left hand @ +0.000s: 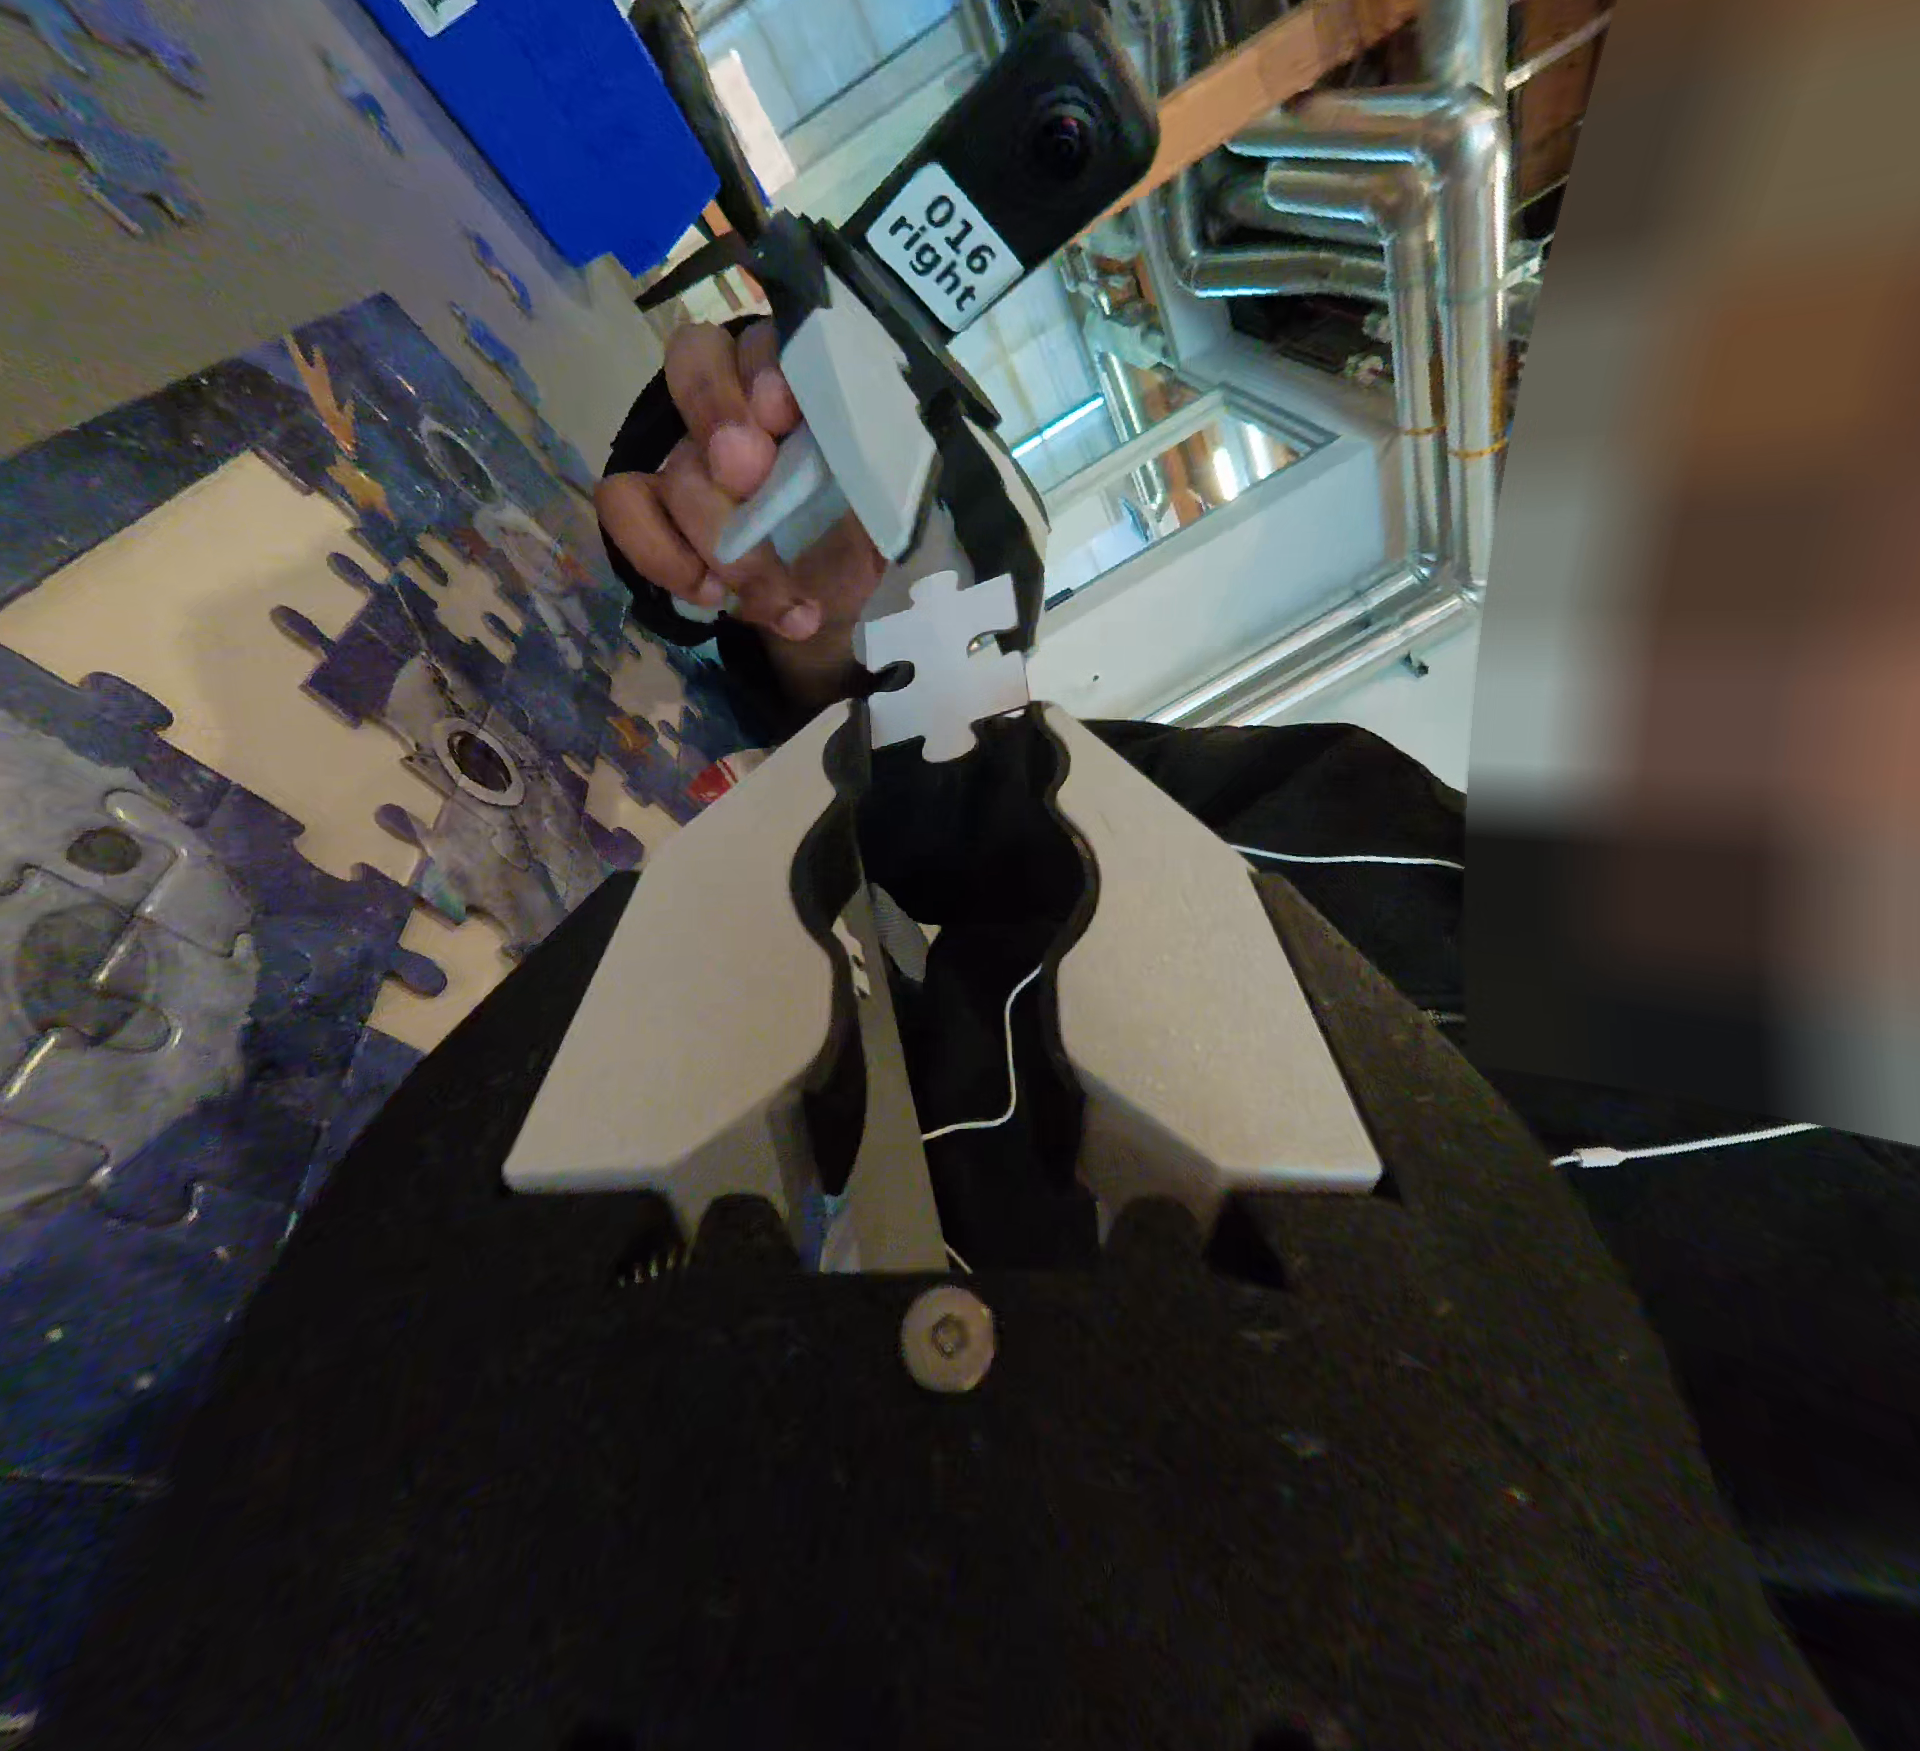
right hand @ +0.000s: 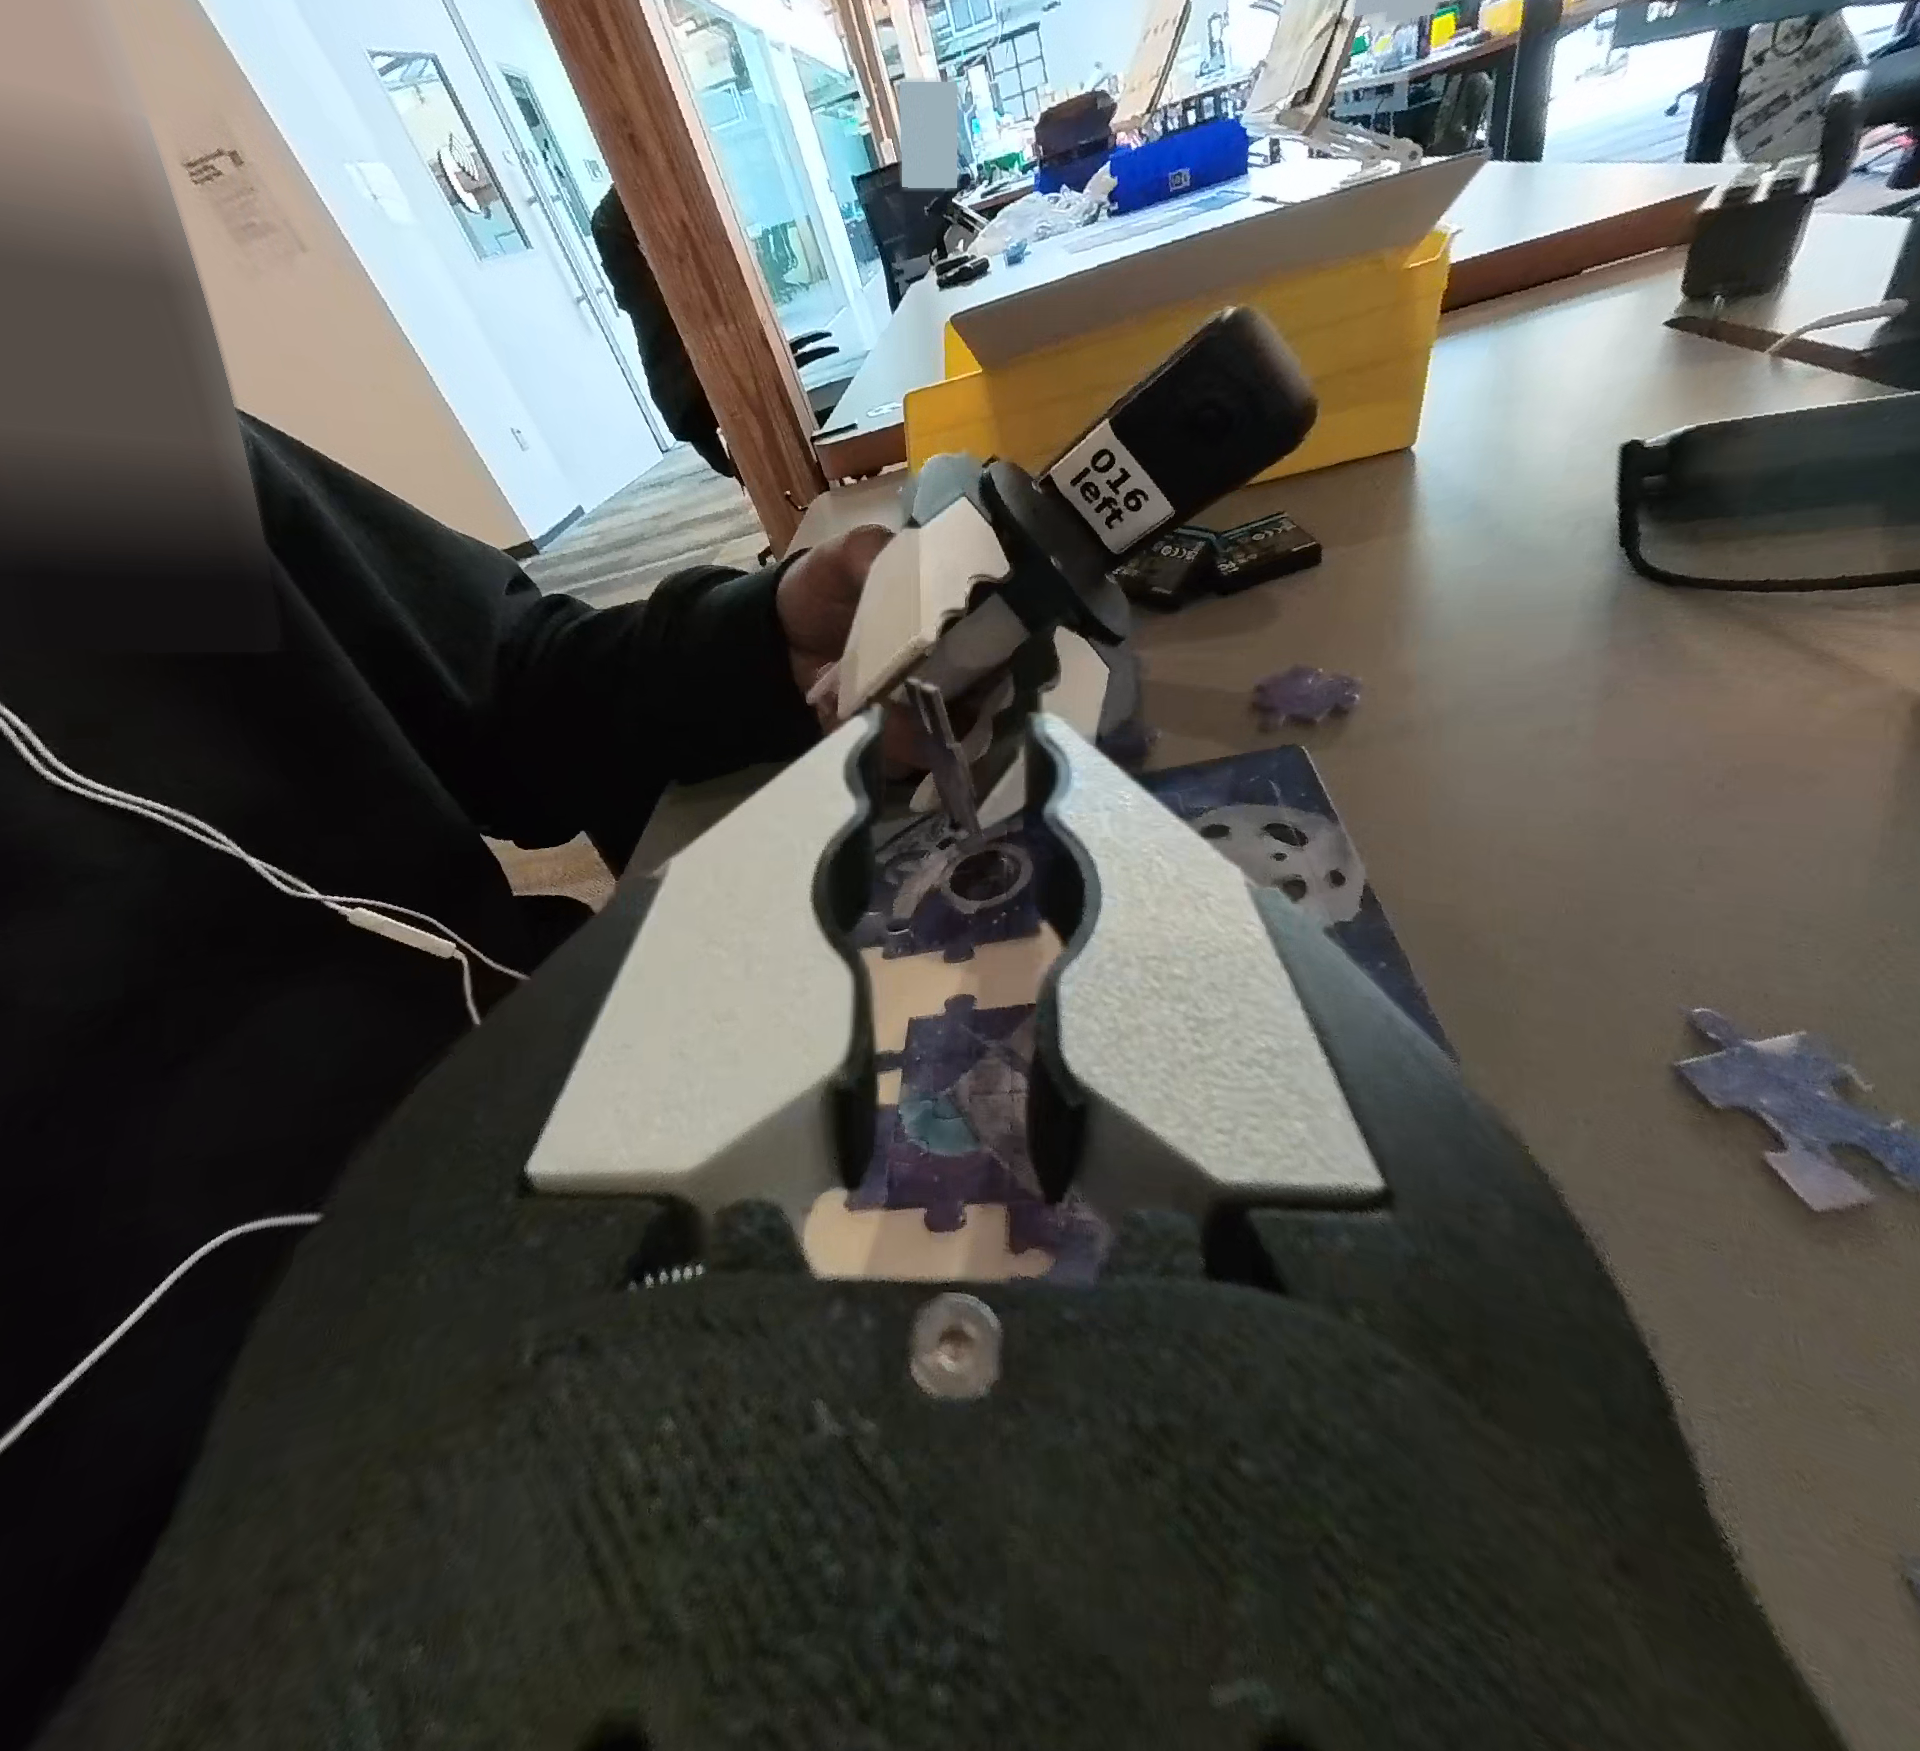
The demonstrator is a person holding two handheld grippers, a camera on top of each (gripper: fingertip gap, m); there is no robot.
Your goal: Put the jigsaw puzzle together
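Observation:
A puzzle piece [left hand: 935, 678], grey back toward the left wrist camera, hangs in the air, spanning the fingertips of my left gripper [left hand: 951, 714], which pinch it by its edges. A thin grey strip runs along the inside of the left finger; I cannot tell what it is. My right gripper [left hand: 971, 579] reaches in from above, one tip at the piece's upper corner. In the right wrist view the piece [right hand: 951, 766] is edge-on between the tips of my open right gripper [right hand: 951, 735], with a gap on each side. The partly built blue space puzzle [left hand: 499, 641] [right hand: 1278, 860] lies on the table below.
Loose blue pieces lie on the table [left hand: 104, 153] [right hand: 1808, 1109] [right hand: 1304, 699]. A blue box [left hand: 499, 39] stands behind the puzzle. A yellow bin [right hand: 1195, 382], small black packs [right hand: 1216, 548] and a dark stand base [right hand: 1766, 475] are farther back. The person's dark sleeve [right hand: 571, 693] is at left. Only a small space, under 4 cm, lies between the two pairs of fingers.

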